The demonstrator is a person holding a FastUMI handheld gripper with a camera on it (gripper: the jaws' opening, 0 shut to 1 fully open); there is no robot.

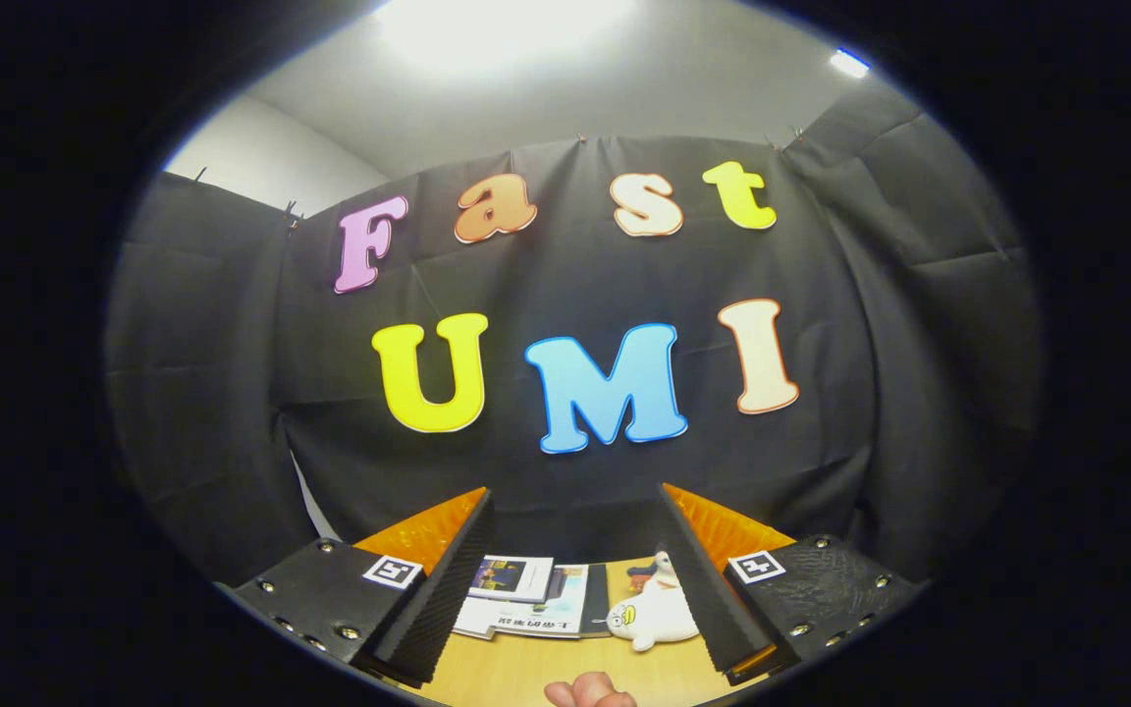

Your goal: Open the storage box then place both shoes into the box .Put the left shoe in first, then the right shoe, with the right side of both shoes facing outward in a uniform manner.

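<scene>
Hand-held gripper wide open, holding nothing, above the desk; between its fingers lie booklets and, at 3 o'clock of them, a plush duck

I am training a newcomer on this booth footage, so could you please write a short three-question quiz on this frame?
1. True or false: the gripper is shut on a shoe.
2. What lies beside the booklets on the table? A) plush duck B) cup C) shoe
3. Fill in: between the fingers, nearest the camera, shows part of a person's ____.

Key: 1 false, its fingers stand open and hold nothing; 2 A, the plush duck; 3 hand.
</scene>
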